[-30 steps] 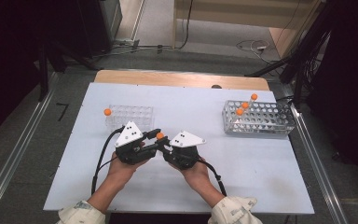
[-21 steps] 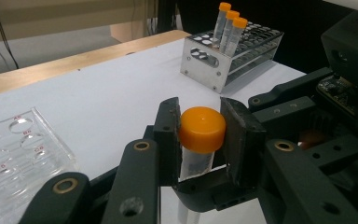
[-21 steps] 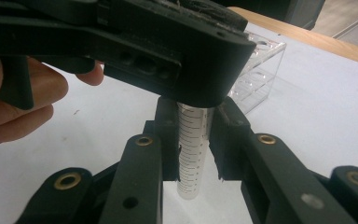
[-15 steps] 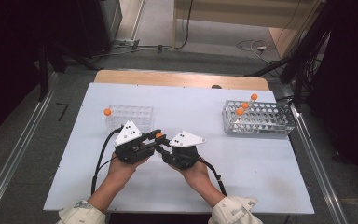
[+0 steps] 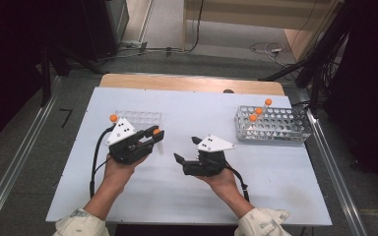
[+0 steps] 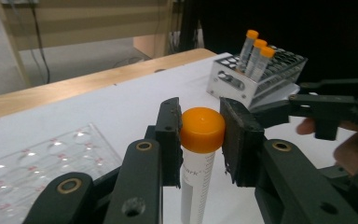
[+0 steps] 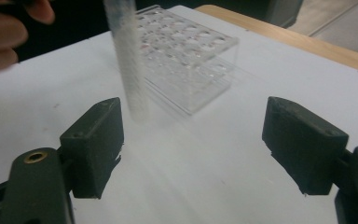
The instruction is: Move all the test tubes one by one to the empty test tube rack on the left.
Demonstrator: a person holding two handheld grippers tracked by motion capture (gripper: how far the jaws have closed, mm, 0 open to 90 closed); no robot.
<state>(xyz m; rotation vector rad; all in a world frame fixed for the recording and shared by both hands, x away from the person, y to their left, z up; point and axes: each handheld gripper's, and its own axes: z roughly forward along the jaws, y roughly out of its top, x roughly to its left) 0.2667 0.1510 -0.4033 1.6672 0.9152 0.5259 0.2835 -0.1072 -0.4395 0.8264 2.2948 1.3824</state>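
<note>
A clear tube with an orange cap (image 6: 202, 129) stands upright between my left gripper's (image 6: 200, 122) pads, which are shut on it just below the cap. From above, that cap (image 5: 156, 131) shows at the left gripper's (image 5: 155, 134) tip, in front of the clear rack (image 5: 142, 118). My right gripper (image 5: 186, 149) sits apart to the right; its jaws have just been opening and nothing is between them. In the right gripper view (image 7: 200, 140) the pads stand wide, with the held tube (image 7: 130, 60) blurred beyond them.
A white rack (image 5: 273, 125) at the right holds three orange-capped tubes (image 5: 258, 112). One orange-capped tube (image 5: 113, 118) stands at the clear rack's left corner. A wooden strip (image 5: 192, 82) borders the far side of the white tabletop (image 5: 177, 196).
Earlier both grippers met at the tube in the middle. The right gripper has opened and drawn away to the right. The left gripper has shifted left and up with the tube.
</note>
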